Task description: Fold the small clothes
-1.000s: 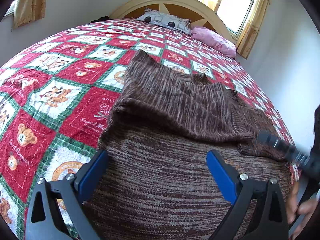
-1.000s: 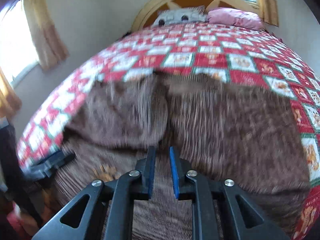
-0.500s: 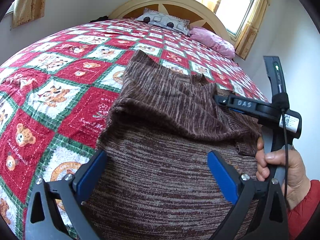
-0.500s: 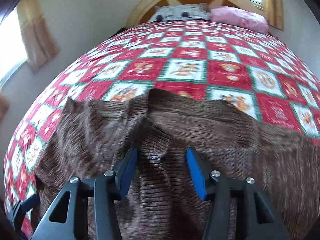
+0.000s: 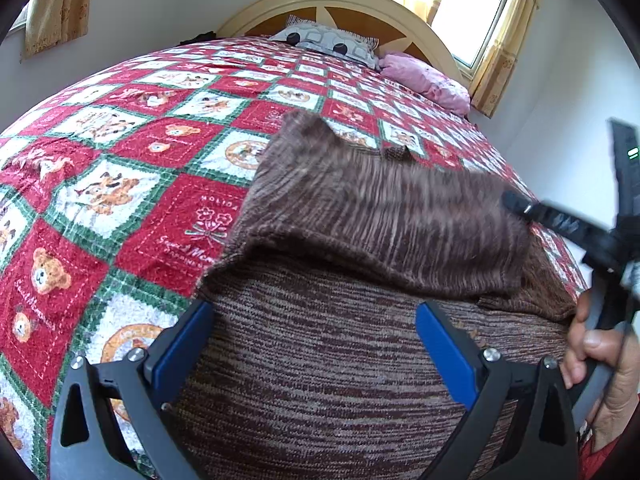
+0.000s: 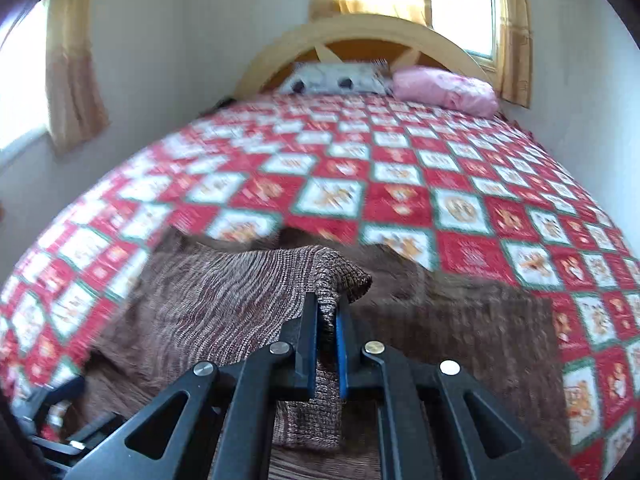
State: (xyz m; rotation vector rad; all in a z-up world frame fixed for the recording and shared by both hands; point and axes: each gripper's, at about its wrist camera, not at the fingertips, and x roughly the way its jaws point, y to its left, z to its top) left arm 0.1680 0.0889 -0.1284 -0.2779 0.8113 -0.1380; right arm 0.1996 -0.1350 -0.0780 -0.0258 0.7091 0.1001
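Sweater (image 6: 224,304) edge sits pinched in my right jaws (image 6: 326,320) at lower centre (left jaws (image 5: 312,344) spread, empty), its folded part stretching leftward.

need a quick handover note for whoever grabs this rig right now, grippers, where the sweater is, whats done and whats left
Right gripper: shut on a pinched fold of the brown marled knit sweater, lifting it off the bed.
Left gripper: open, hovering over the sweater's lower body, holding nothing.
Sweater: lies on the red, white and green bear-print quilt, near its foot end.
Done: one part is already folded over the body.
Left: carry the held part across, lay it flat, then likely fold the body and smooth it.
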